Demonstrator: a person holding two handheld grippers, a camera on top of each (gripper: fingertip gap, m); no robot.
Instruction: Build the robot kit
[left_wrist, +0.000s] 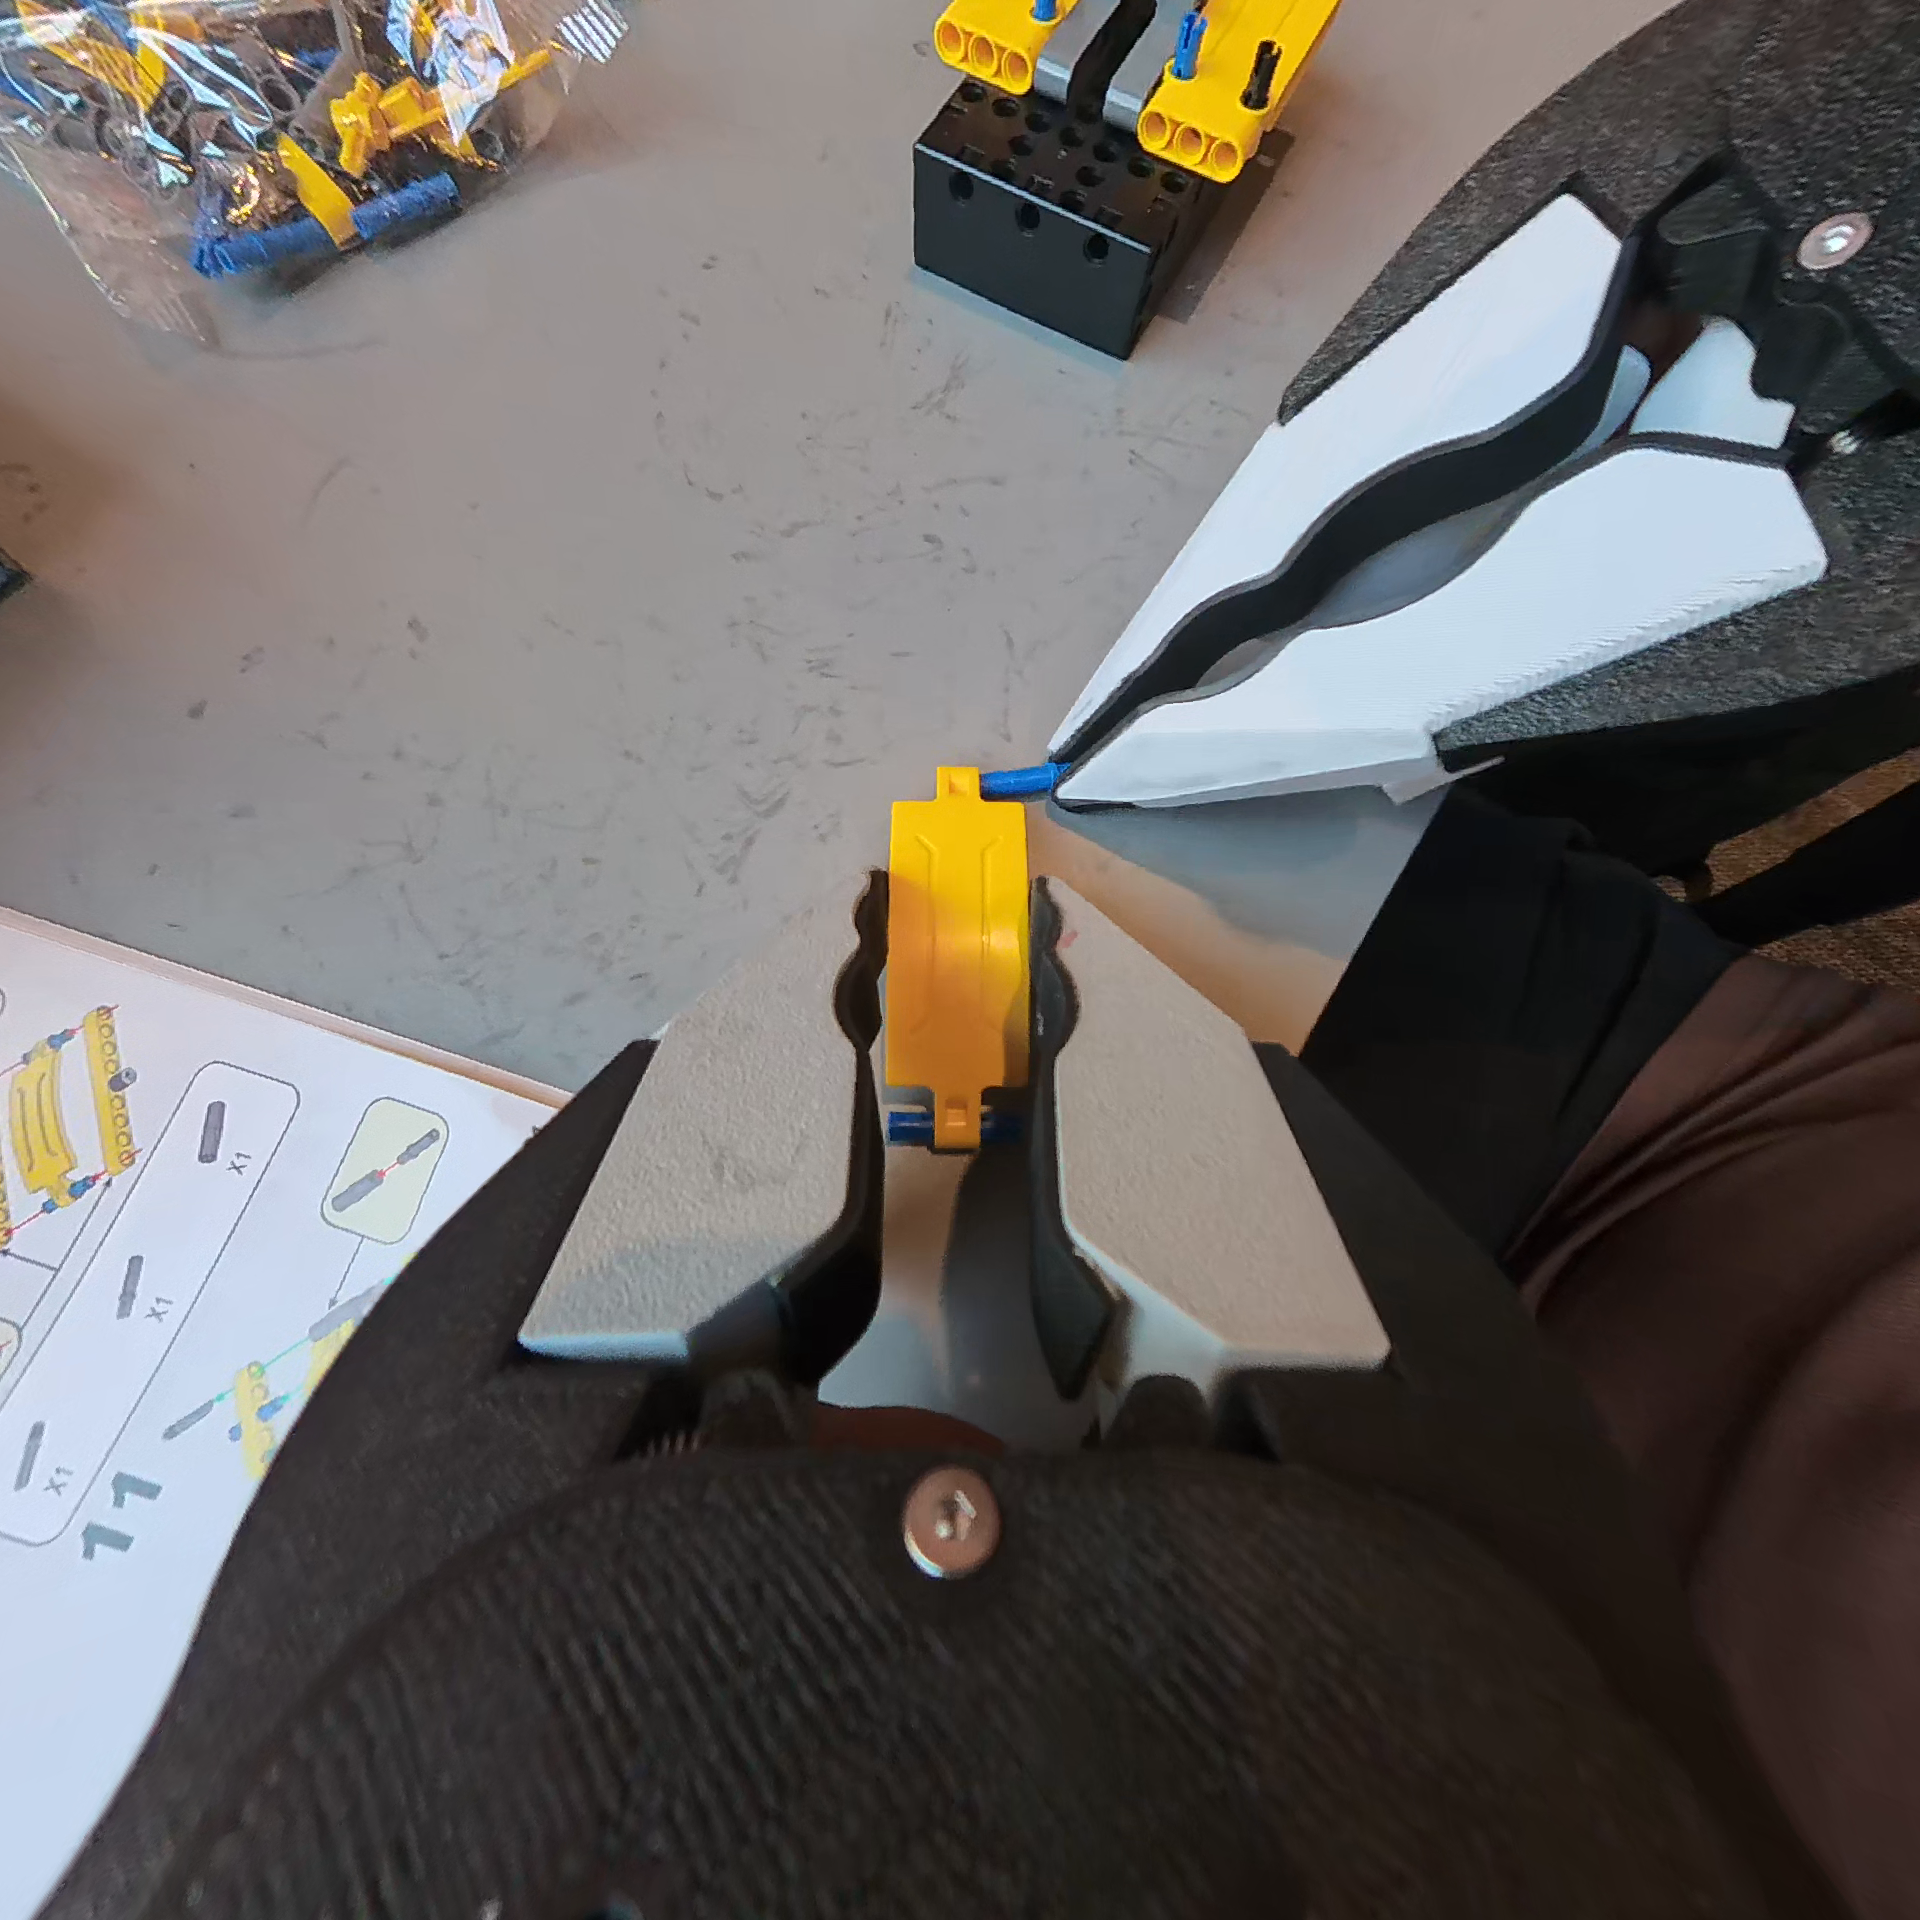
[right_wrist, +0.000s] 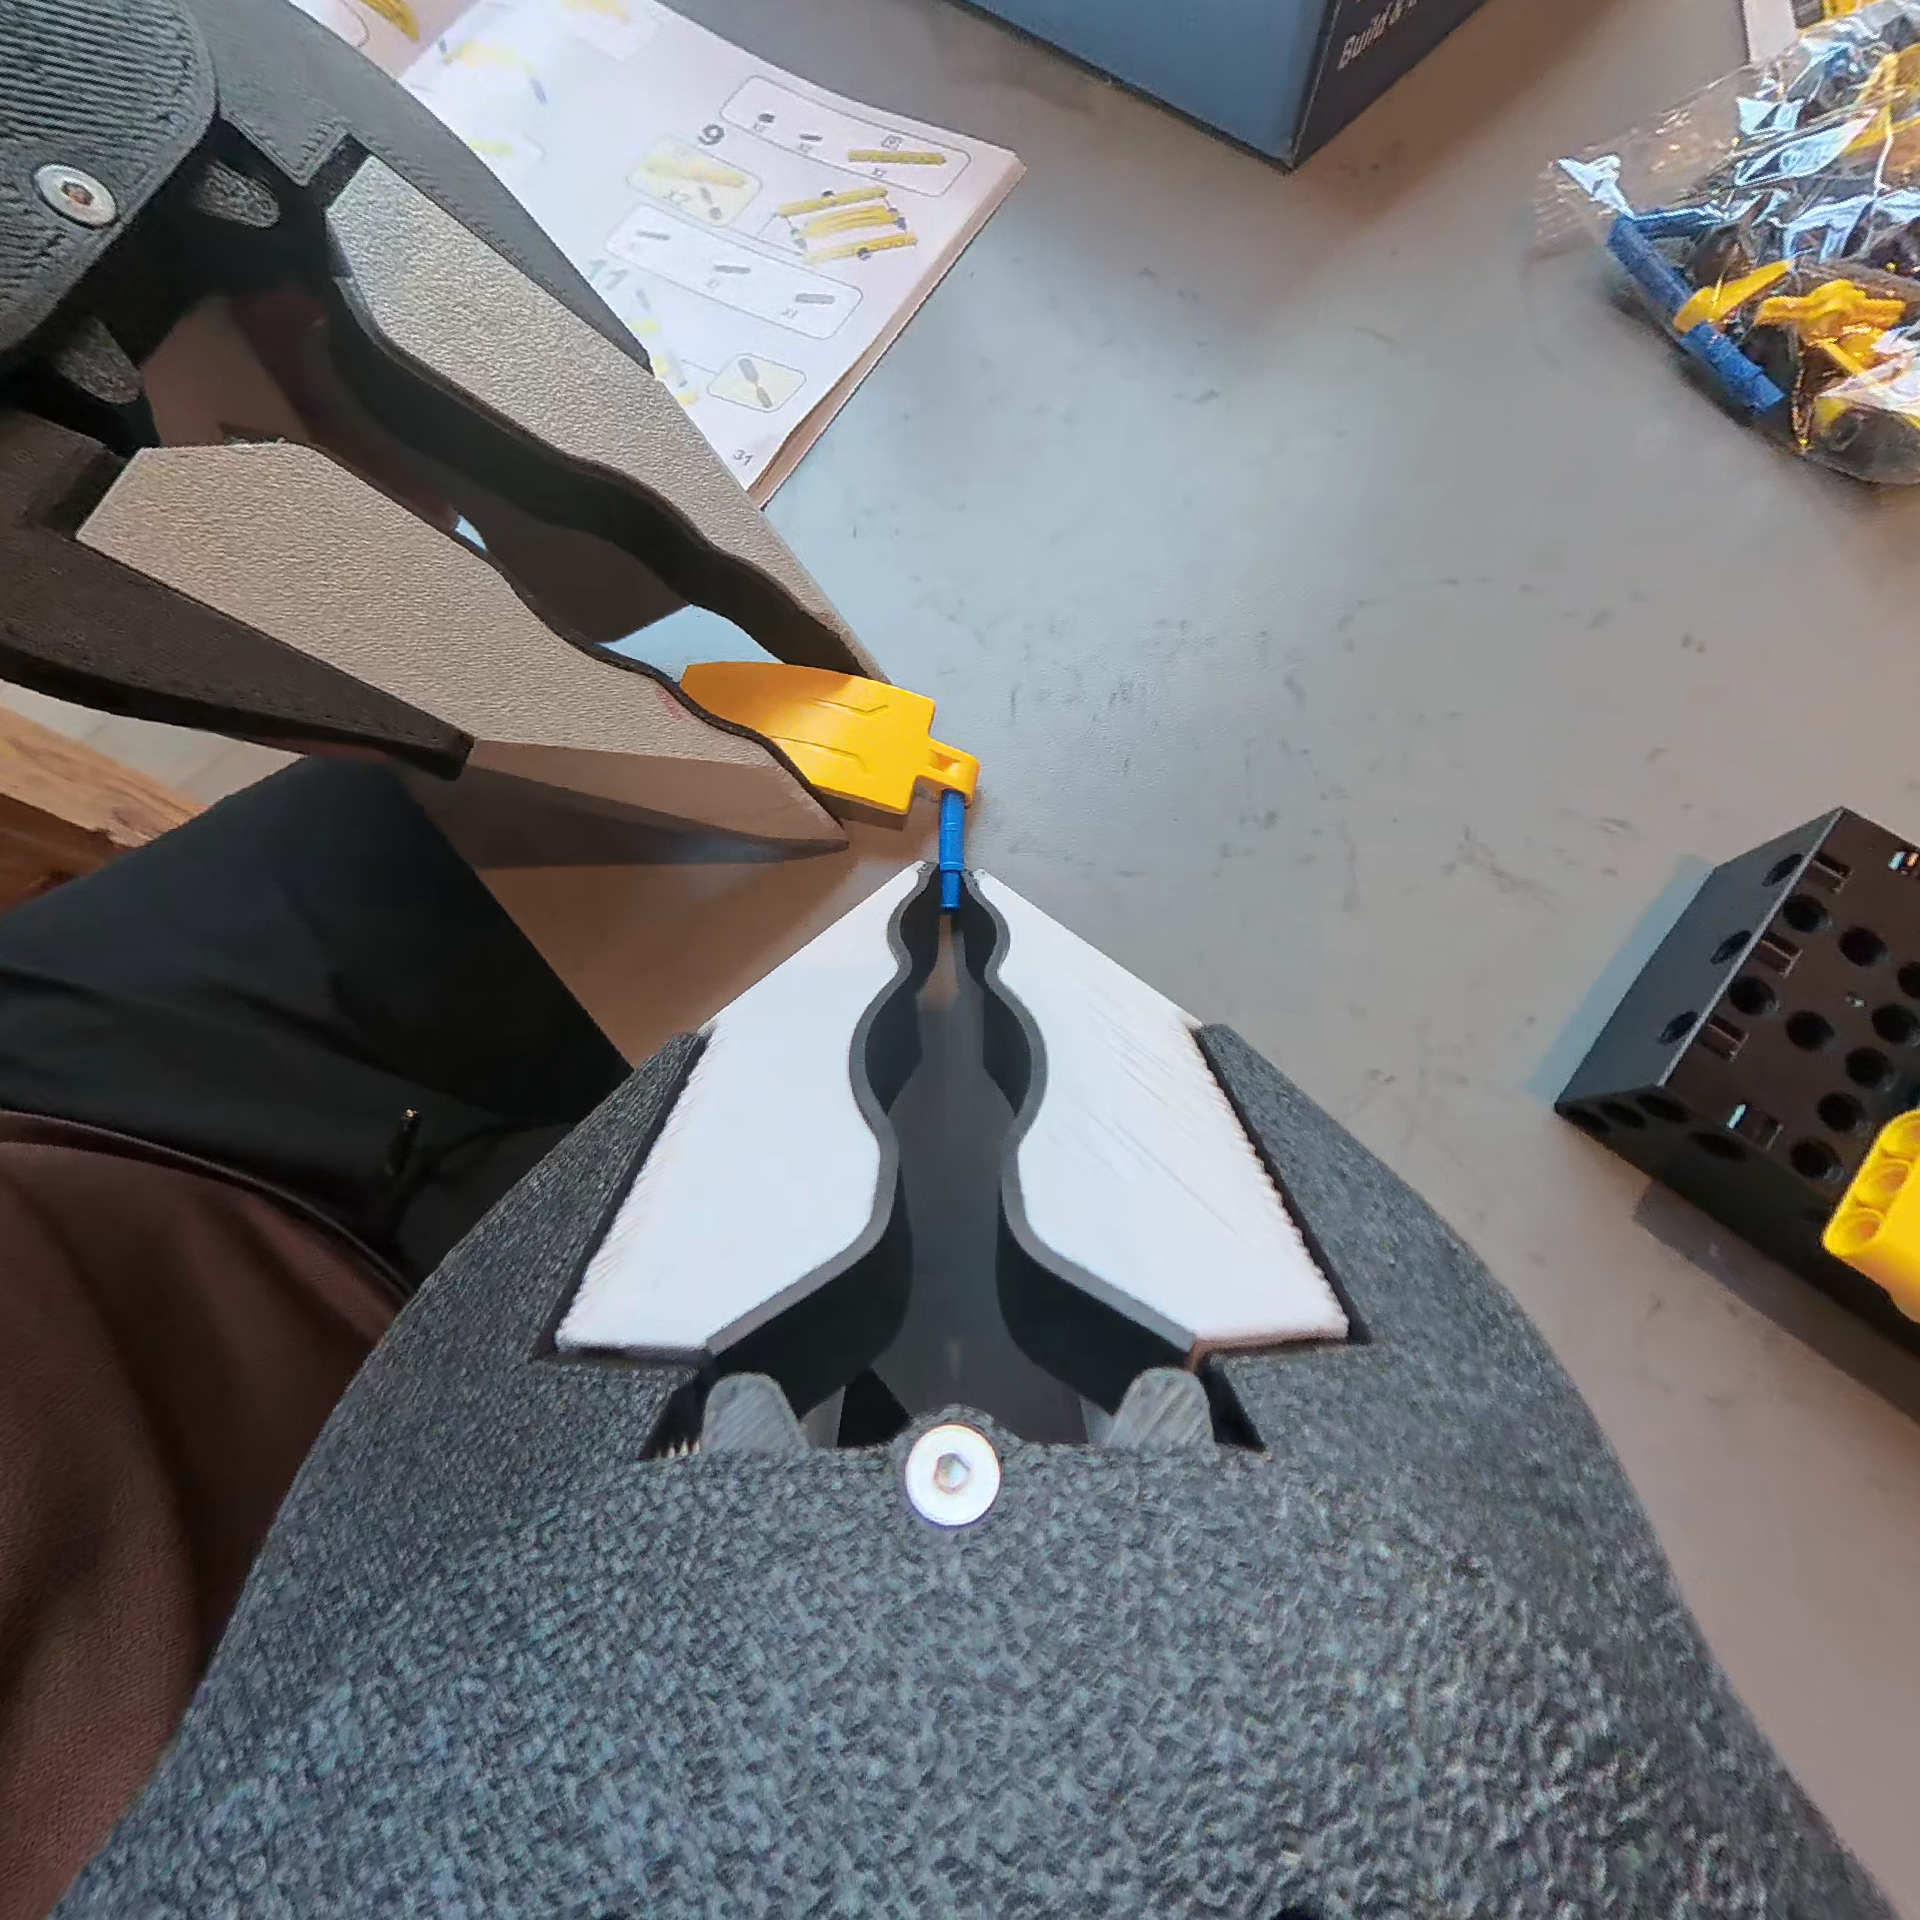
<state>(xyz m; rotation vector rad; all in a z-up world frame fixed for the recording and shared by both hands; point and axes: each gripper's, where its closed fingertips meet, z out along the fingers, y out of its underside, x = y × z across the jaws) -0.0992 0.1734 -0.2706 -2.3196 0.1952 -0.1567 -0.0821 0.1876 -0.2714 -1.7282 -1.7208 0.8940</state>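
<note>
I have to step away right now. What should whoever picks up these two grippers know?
Left gripper: shut on the yellow panel, held above the table.
Right gripper: shut on a blue pin, its far end at the panel's end tab.
Another blue pin already sits in the panel's near tab.
Whether the held pin is fully seated cannot be told.
Nearby: black block, parts bag, manual.

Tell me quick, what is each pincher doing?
Left gripper: shut on the curved yellow plastic panel.
Right gripper: shut on the thin blue plastic pin, whose far end sits in the panel's tab.
</note>
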